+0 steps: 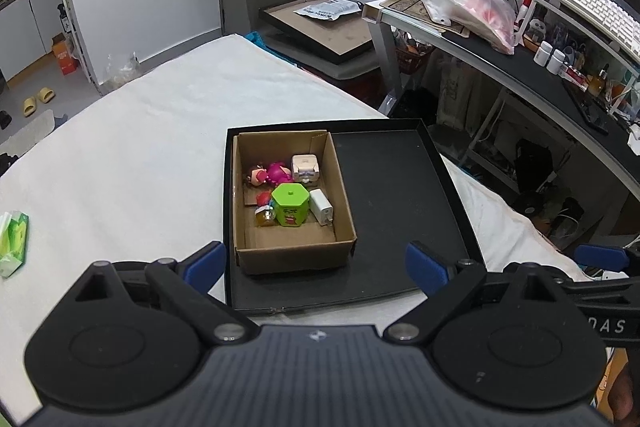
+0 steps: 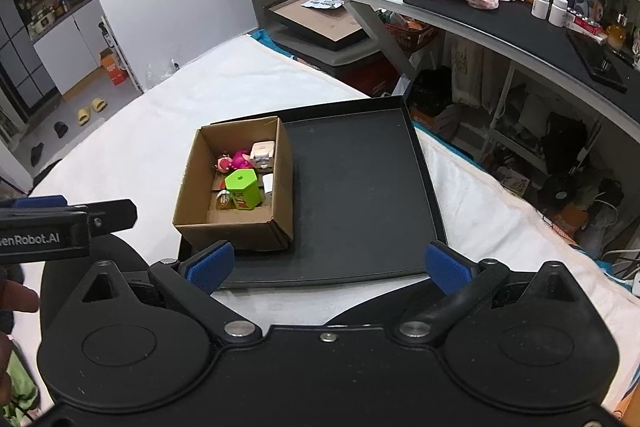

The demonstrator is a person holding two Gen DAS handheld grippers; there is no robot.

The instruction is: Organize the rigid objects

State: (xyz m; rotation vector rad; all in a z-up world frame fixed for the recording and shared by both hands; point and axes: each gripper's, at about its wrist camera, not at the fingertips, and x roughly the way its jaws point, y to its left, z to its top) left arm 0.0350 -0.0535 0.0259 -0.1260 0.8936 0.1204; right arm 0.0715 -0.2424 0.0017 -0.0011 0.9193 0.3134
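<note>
Left wrist view
Left gripper (image 1: pixel 316 263): fingers spread wide, nothing between them, hovering at the near edge of the black tray (image 1: pixel 400 211).
Cardboard box (image 1: pixel 296 255): sitting in the left half of the tray, open at the top, on the white bed surface (image 1: pixel 160 131).
Contents: green hexagonal container (image 1: pixel 290 205) in the middle, white charger (image 1: pixel 321 207) touching its right side, pink toy figure (image 1: pixel 270 174) behind it, pale cube-shaped item (image 1: pixel 305 169) at the far right corner, small yellowish piece (image 1: pixel 265 217) at its left.
Right half of tray: bare.

Right wrist view
Right gripper (image 2: pixel 330 267): fingers likewise apart and empty, near the tray's front rim (image 2: pixel 320 281).
Left gripper's side (image 2: pixel 64 223): visible at the far left, level with the box front (image 2: pixel 224 233).
Green container (image 2: pixel 241 189): upright, crowded by its neighbours.

Handling, as judged
Weight: probably light throughout.
Stiffness: rigid plastic, no give under the pads.
Slip: smooth lid and charger faces likely slick; firm squeeze advised.
Hold: green container across two opposite flat faces, from above; charger across its narrow sides.
Risk: box walls crowding the fingers on the way in.
</note>
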